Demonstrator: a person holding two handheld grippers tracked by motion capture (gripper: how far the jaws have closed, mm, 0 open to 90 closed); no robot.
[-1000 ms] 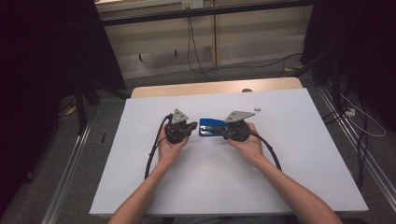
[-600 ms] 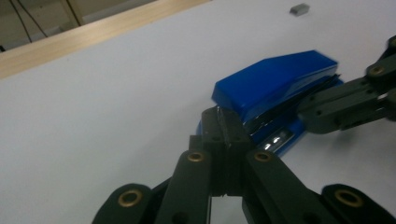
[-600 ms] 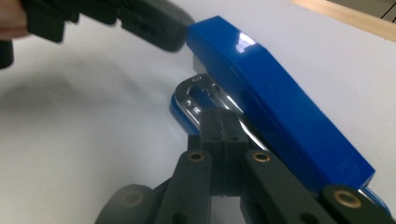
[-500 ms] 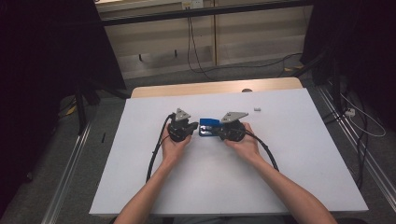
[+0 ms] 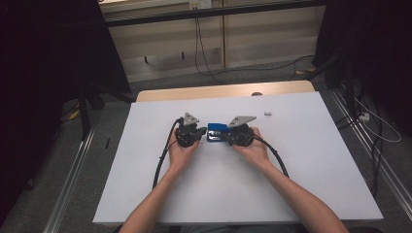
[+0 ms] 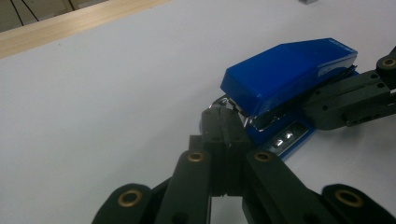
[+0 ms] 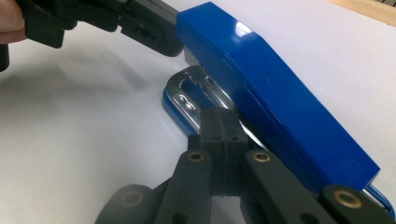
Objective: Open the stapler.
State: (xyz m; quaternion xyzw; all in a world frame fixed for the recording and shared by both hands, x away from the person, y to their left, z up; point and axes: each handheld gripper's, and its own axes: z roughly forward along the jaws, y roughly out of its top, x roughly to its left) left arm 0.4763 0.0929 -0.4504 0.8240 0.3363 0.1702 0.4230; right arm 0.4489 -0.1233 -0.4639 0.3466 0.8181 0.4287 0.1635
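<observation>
white table (image 5: 311, 160) w/ wood edge (image 5: 223, 91), grey floor (image 5: 160, 80), dark room.

Bare forearms, black left gripper (image 5: 198, 134) and right gripper (image 5: 227, 138), brass rivets, grey triangular plates, black cables

Both forearms reach up from six o'clock, converging toward centre. The left hand-held gripper (image 5: 197, 133) points toward three o'clock, jaws pressed together. The right hand-held gripper (image 5: 228, 137) points toward nine o'clock, jaws likewise closed, tips facing its partner closely.
</observation>
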